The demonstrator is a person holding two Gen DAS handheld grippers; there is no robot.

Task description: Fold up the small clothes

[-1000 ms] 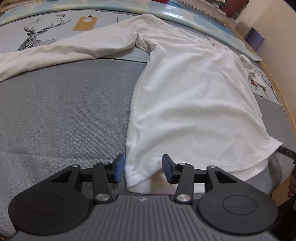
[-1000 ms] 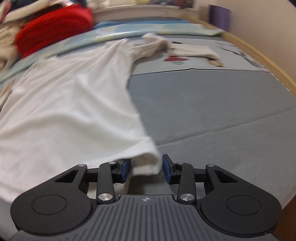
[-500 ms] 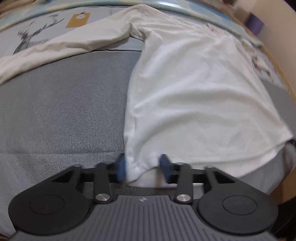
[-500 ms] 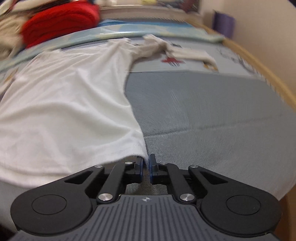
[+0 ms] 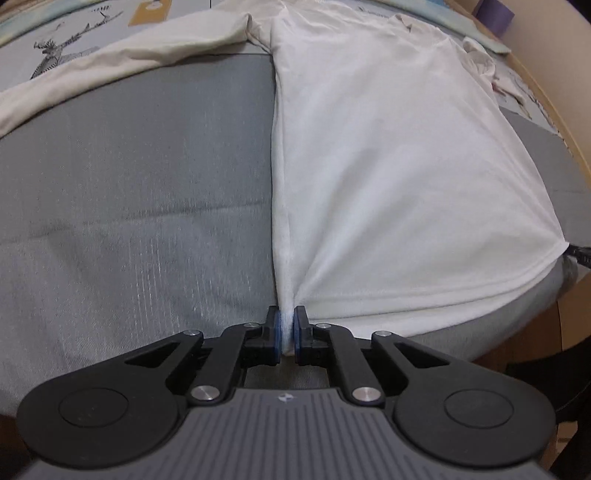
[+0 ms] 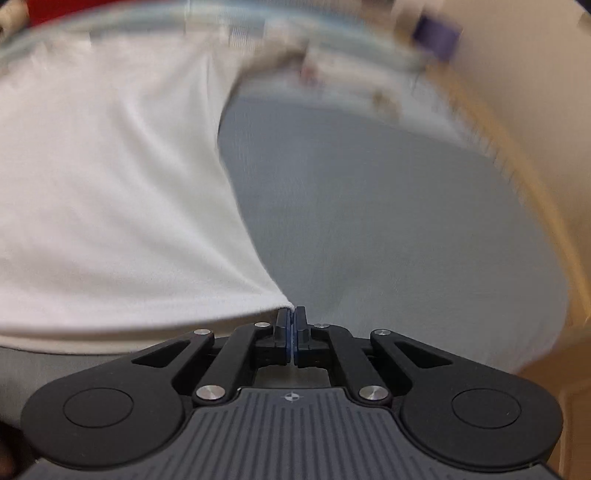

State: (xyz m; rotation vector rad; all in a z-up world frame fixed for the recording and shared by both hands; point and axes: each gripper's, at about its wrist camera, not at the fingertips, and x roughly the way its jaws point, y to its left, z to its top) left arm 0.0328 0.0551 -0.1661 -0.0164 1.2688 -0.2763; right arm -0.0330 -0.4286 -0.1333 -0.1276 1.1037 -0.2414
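A white long-sleeved shirt [image 5: 388, 166] lies spread on the grey mattress [image 5: 147, 184], hem toward me. My left gripper [image 5: 285, 325] is shut on the hem's left corner, and the cloth pulls taut from the pinch. Its left sleeve [image 5: 129, 62] stretches away to the far left. In the right wrist view the shirt [image 6: 110, 184] fills the left half, and my right gripper [image 6: 291, 325] is shut on the hem's right corner. That view is motion-blurred.
A printed sheet with a deer drawing [image 5: 62, 55] covers the far end of the bed. A wooden bed edge [image 5: 554, 122] runs along the right side. A purple object [image 6: 437, 33] stands at the far right by the wall. Grey mattress [image 6: 388, 221] lies right of the shirt.
Both grippers closed on the shirt's hem corners, the right one first, then the left. The hem is now drawn taut and slightly lifted toward me.
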